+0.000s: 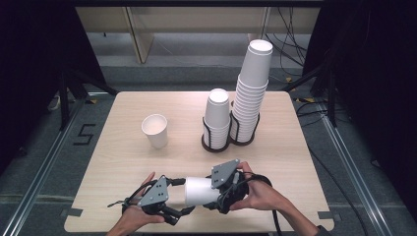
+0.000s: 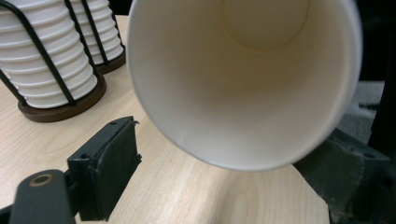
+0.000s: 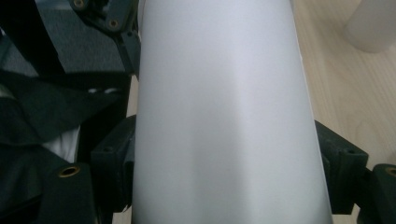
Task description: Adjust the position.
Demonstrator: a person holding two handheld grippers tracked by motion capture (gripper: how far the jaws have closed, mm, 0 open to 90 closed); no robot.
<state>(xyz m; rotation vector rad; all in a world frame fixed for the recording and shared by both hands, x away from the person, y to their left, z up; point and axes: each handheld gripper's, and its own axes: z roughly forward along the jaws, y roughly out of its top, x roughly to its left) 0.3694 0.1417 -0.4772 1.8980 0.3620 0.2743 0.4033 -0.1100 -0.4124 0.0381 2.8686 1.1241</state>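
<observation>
A white paper cup [image 1: 199, 191] lies sideways in the air just above the table's front edge, between my two grippers. My right gripper [image 1: 216, 192] is shut on the cup's body; in the right gripper view both black jaws press the cup's wall [image 3: 219, 93] from either side. The cup's open mouth [image 2: 243, 79] faces my left gripper [image 1: 178, 197], which is open. Its jaws stand wide, one clear of the rim at the left, the other partly hidden behind the cup.
A single cup [image 1: 154, 130] stands upright at the table's middle left. Two wire holders stand at the back right, one with a short stack of cups [image 1: 217, 118], the other with a tall stack [image 1: 252, 88]. The wooden table [image 1: 123, 162] ends close behind both hands.
</observation>
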